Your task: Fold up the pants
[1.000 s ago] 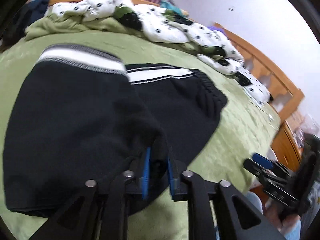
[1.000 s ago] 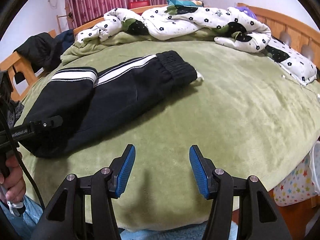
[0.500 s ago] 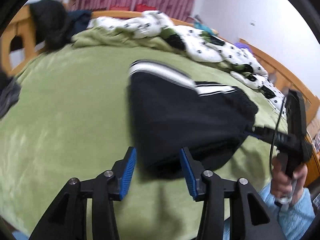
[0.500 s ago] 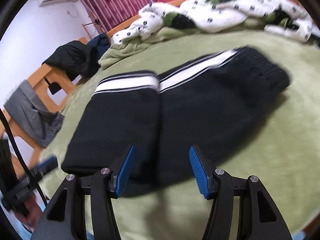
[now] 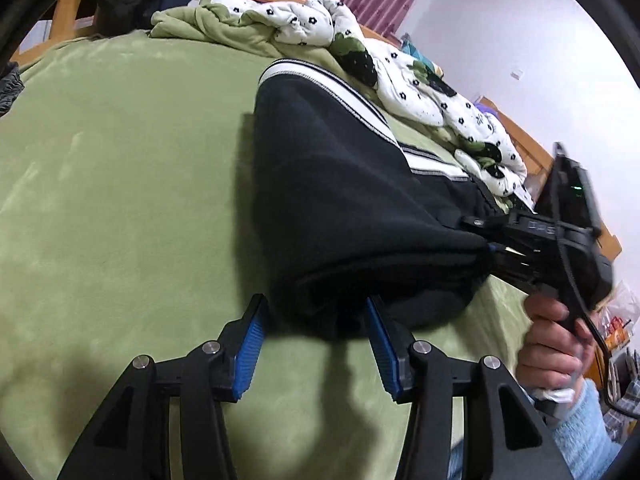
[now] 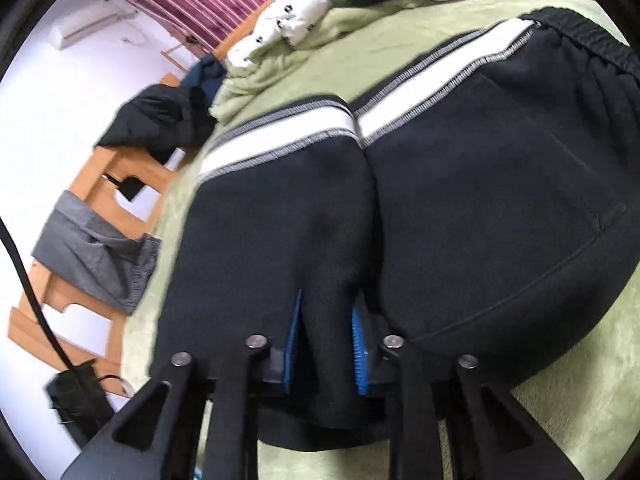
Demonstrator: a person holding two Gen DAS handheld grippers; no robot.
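The black pants (image 5: 344,200) with a white side stripe lie folded on the green bed cover (image 5: 120,184). My left gripper (image 5: 314,344) is open, its blue pads either side of the near left corner of the pants. My right gripper (image 6: 326,344) is shut on the near edge of the folded pants (image 6: 460,200), cloth pinched between its blue pads. In the left wrist view the right gripper (image 5: 500,248) holds the pants' near right edge, lifted a little off the bed.
A crumpled white flowered quilt (image 5: 360,40) and green blanket lie at the far side of the bed. A wooden bed frame (image 6: 104,184) with grey cloth (image 6: 96,256) and dark clothes (image 6: 160,120) draped on it stands at the left.
My left gripper let go of the pants, opened and shifted to their left corner. My right gripper moved in from the bare cover and closed on the near edge of the pants.
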